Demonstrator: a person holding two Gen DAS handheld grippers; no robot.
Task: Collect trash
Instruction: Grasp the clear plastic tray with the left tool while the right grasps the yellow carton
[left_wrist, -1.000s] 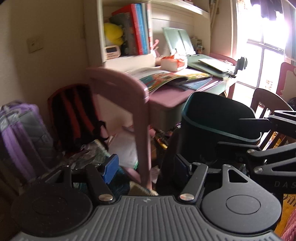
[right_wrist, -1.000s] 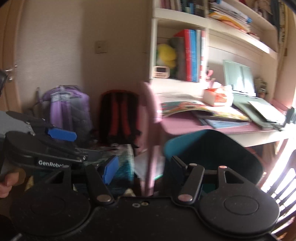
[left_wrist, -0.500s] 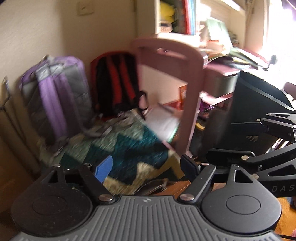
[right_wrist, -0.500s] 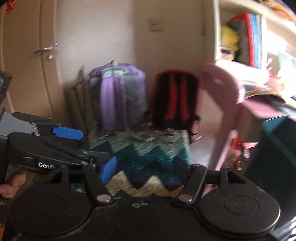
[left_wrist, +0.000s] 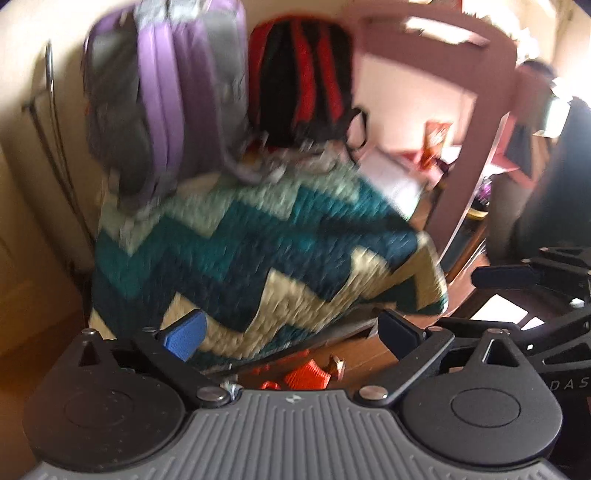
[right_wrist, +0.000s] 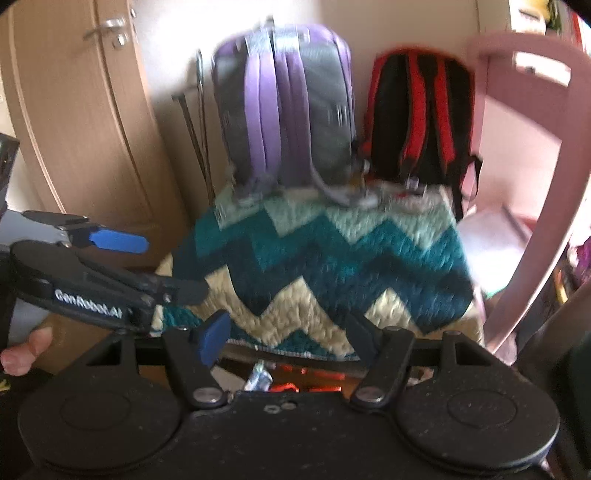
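Both grippers stand empty: left gripper (left_wrist: 291, 338) spreading wider, right gripper (right_wrist: 288, 332) apart. Orange scraps (left_wrist: 306, 376), possibly wrappers, lie on the floor beside the zigzag quilt's (left_wrist: 258, 251) near edge.

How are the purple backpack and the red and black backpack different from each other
Colour: the purple backpack is purple with grey panels, while the red and black backpack is black with red straps. Size: the purple backpack looks taller and bulkier; the red and black backpack looks smaller and slimmer. Place: the purple backpack stands nearer the wooden door, the red and black backpack nearer the pink chair. Both stand upright against the wall, behind the zigzag blanket.
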